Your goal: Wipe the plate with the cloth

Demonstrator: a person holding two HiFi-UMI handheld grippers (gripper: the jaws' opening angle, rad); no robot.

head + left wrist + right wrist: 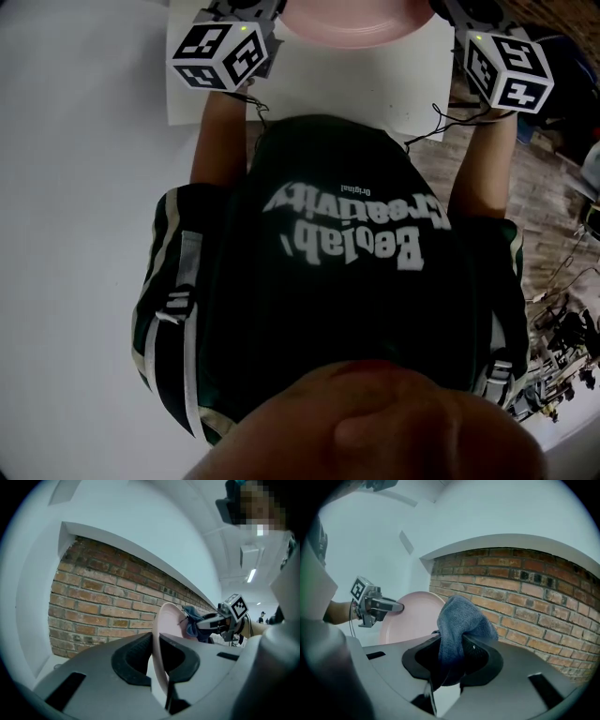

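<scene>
In the left gripper view, the left gripper (156, 659) is clenched on the rim of the pink plate (165, 620). The plate stands on edge between its jaws and rises away from them in front of a brick wall (103, 602). Held up like this, off any surface, the plate likely presents its face to the other tool. Beyond the left jaws, at the plate's far rim, the right gripper (202, 621) comes in from the side with the blue cloth (191, 625) bunched at its tip. The cloth lies against or just beside the plate's face; contact cannot be confirmed.

In the right gripper view, the right gripper's jaws are closed on the cloth. It bulges out ahead of them as a soft pad, and a tail hangs down behind the grip. That wad in front seems meant as the wiping surface. The plate stands ahead and to the left of these jaws, with the left gripper pinching its left edge.

In the head view, only the plate's near rim shows, between the two marker cubes (223, 52). Both bare forearms reach forward from the body, roughly parallel and raised, one on each side of the plate.
</scene>
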